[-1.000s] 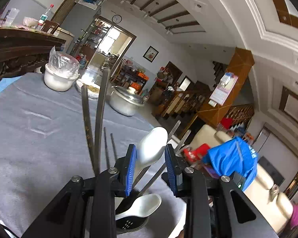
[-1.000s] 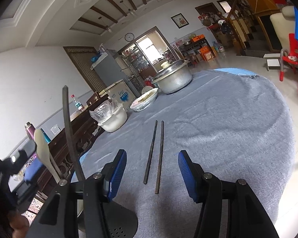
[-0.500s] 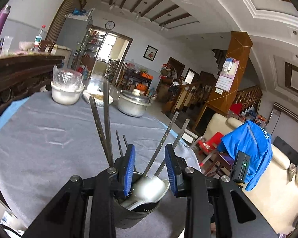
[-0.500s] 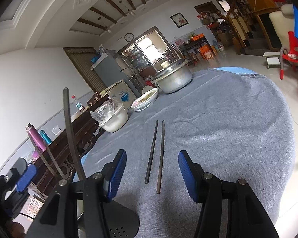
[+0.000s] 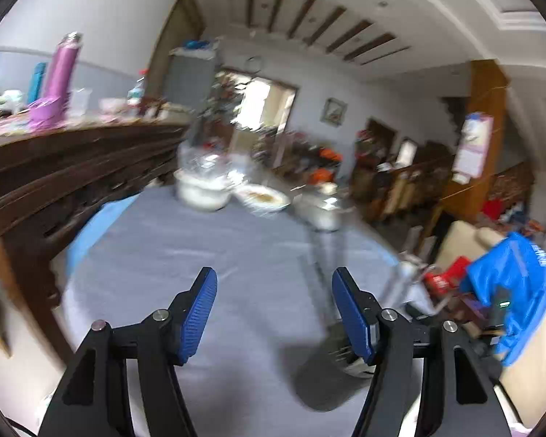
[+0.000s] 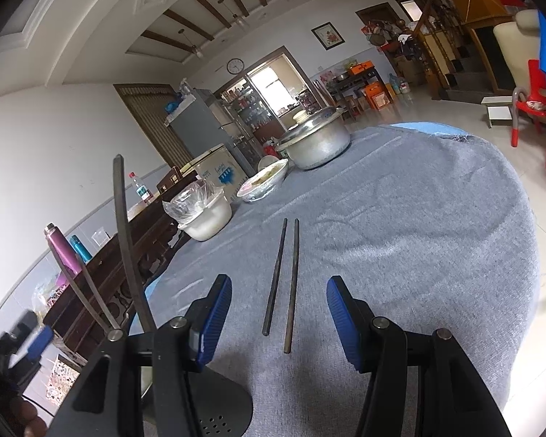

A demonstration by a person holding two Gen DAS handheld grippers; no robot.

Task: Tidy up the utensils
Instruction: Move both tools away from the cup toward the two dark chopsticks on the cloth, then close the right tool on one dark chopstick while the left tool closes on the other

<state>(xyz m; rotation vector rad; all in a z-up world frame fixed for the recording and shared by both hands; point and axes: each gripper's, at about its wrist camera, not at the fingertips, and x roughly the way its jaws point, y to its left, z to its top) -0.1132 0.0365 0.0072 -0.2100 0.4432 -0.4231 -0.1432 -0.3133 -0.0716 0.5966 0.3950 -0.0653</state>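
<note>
Beside the utensil holder [image 6: 214, 408], already stocked, two chopsticks [image 6: 282, 280] remain on the desk [image 6: 418, 236]; left gripper [image 5: 273, 313] jaws just opened, empty; right gripper [image 6: 278, 322] open.

I count two dark loose chopsticks [image 6: 285, 284] on cloth | one lidded metal pot [image 6: 316, 142] | two white bowls [image 6: 205, 218] | two blue-padded grippers [image 6: 278, 318]

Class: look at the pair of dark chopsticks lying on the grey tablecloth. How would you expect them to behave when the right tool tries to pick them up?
The chopsticks look thin, straight and stiff, so probably light and rigid. They lie flat and slightly apart on the tablecloth, so closing pads may push them together or make one roll aside. Being so low, they may be hard to pinch.
</note>
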